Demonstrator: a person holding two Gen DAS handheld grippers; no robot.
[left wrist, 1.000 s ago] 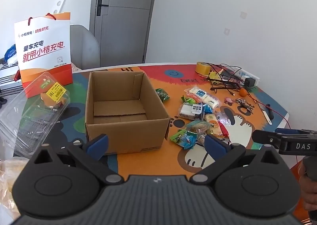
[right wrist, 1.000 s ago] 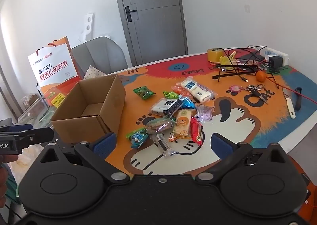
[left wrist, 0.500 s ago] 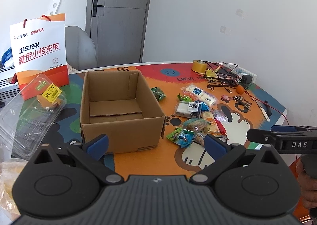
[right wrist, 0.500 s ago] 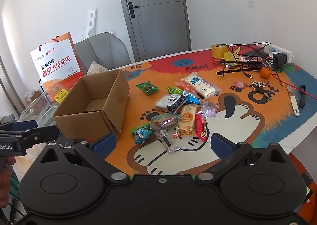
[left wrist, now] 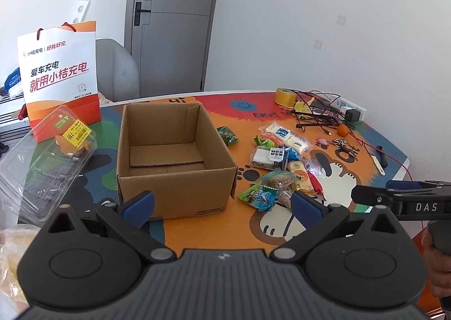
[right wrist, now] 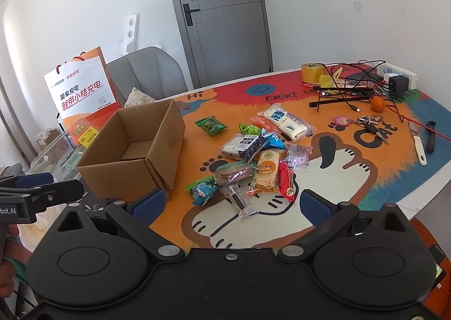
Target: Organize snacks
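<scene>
An open, empty cardboard box (left wrist: 172, 162) stands on the cartoon-print table; it also shows in the right wrist view (right wrist: 132, 156). To its right lies a loose pile of wrapped snacks (left wrist: 282, 167), also seen in the right wrist view (right wrist: 253, 156), with a green packet (right wrist: 210, 125) set apart. My left gripper (left wrist: 222, 203) is open and empty, held above the near table edge in front of the box. My right gripper (right wrist: 231, 204) is open and empty, in front of the snack pile.
An orange-and-white paper bag (left wrist: 59, 77) and a clear plastic clamshell (left wrist: 48, 162) are left of the box. Tape roll (right wrist: 311, 73), cables, a power strip (right wrist: 397, 76), an orange (right wrist: 377, 103), keys (right wrist: 369, 122) and a knife (right wrist: 418, 145) lie at the far right. A grey chair (right wrist: 146, 72) stands behind.
Both grippers have drawn back and risen a little, so the box and snacks sit lower and farther in view. Nothing on the table has moved.
</scene>
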